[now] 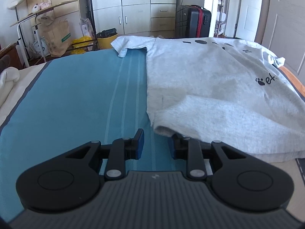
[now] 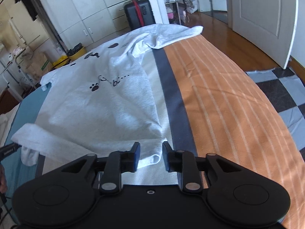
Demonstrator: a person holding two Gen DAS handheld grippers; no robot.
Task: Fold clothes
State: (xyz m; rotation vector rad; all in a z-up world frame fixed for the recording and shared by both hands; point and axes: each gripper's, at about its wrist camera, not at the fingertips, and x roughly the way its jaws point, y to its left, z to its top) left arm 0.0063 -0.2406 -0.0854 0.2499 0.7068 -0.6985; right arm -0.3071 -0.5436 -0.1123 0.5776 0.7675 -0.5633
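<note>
A light grey T-shirt with a black paw print lies spread on the bed, its near hem folded back over itself. In the left wrist view my left gripper stands open at the shirt's near left corner. Only blue bedcover shows between its pads, and the hem drapes over the right finger. In the right wrist view the same shirt lies ahead. My right gripper is open with the shirt's near right corner lying loose between its fingers, the pads not pressing it.
The bedcover has blue, white, dark grey and orange striped bands. Beyond the bed stand a black suitcase, a yellow bin, a paper bag and white wardrobes. On the right are a white door and a checkered rug.
</note>
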